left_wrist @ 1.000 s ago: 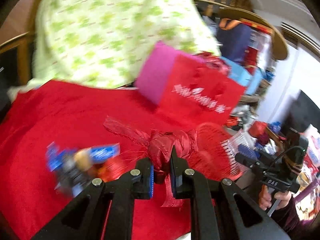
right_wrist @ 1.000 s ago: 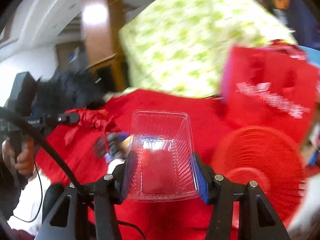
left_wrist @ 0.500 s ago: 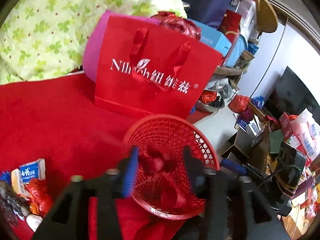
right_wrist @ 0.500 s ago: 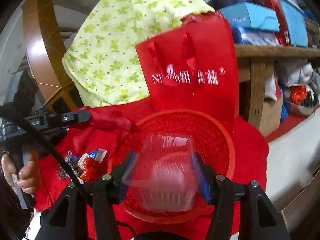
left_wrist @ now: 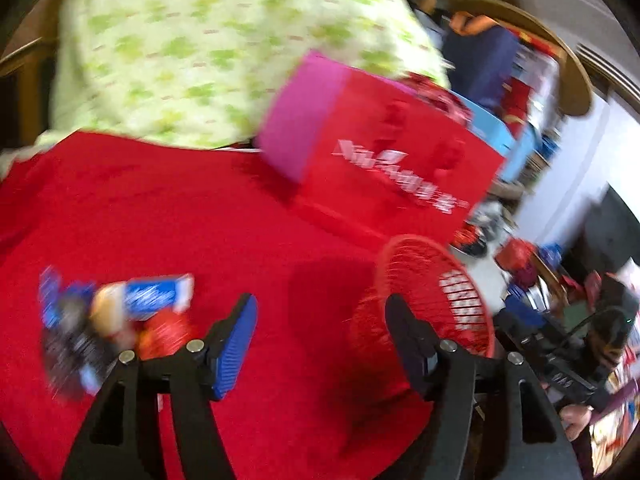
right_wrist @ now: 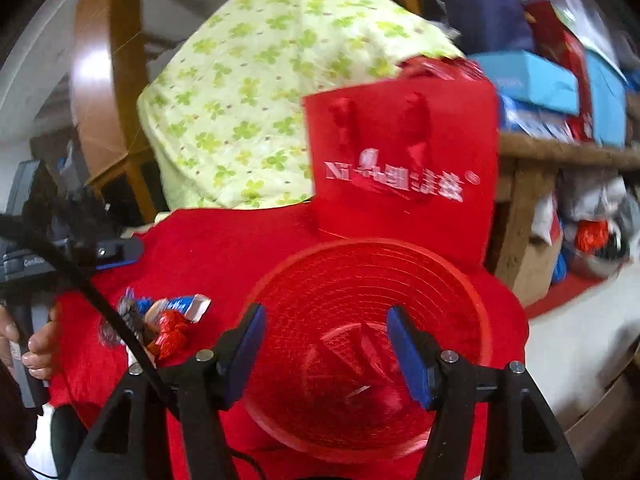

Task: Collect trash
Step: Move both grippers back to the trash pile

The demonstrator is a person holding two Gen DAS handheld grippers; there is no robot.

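A red mesh basket [right_wrist: 460, 276] stands on the red cloth; it also shows in the left wrist view [left_wrist: 476, 300]. A clear plastic tray [right_wrist: 352, 360] lies inside it with red wrapping. My right gripper [right_wrist: 326, 344] is open and empty just above the basket. My left gripper [left_wrist: 320, 340] is open and empty over the red cloth, left of the basket. A pile of wrappers [left_wrist: 116, 320], blue, orange and red, lies on the cloth to its left; it also shows in the right wrist view [right_wrist: 164, 316].
A red paper gift bag [right_wrist: 404, 168] stands behind the basket, also in the left wrist view [left_wrist: 384, 176]. A green-patterned quilt [right_wrist: 256, 92] is heaped behind. Cluttered shelves [right_wrist: 560, 92] and floor items lie to the right. The table edge drops at right.
Both grippers opened. The red wrapping left the left gripper and the clear tray left the right one, both now in the basket. The left gripper swung back left toward the wrappers.
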